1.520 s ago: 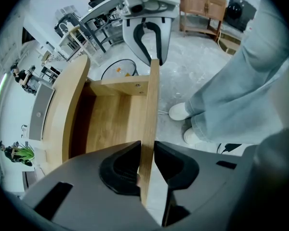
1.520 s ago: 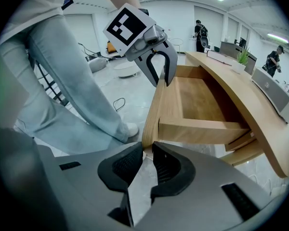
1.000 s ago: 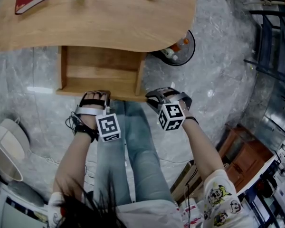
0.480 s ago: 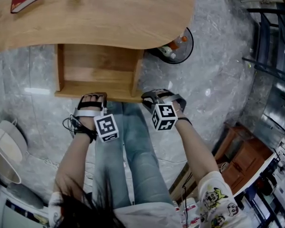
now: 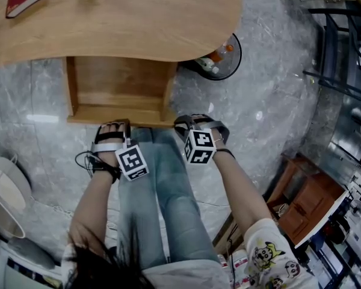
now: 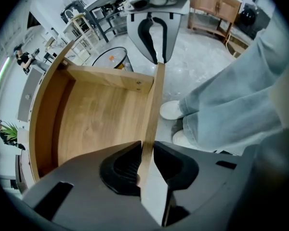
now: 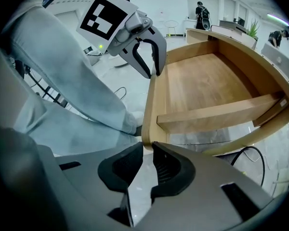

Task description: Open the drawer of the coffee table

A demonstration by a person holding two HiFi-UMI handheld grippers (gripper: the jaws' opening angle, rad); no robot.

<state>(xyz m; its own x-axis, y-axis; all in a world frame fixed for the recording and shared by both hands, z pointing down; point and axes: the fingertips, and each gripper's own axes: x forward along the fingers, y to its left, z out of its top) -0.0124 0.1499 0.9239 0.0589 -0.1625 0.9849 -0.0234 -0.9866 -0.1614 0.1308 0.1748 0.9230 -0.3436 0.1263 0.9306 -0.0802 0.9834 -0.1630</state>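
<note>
Wooden drawer (image 5: 117,92) stands pulled out under the tabletop (image 5: 138,23), upper left of the head view; the left hand-held gripper (image 6: 145,152) and right hand-held gripper (image 7: 147,150) each pinch its front board (image 6: 152,105). Opening looks nearly finished; next probably comes letting go

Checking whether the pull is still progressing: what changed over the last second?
Nothing clearly moved; only the view drifts. The left gripper and right gripper still clamp the drawer front, and the drawer stays equally far out from the coffee table.
</note>
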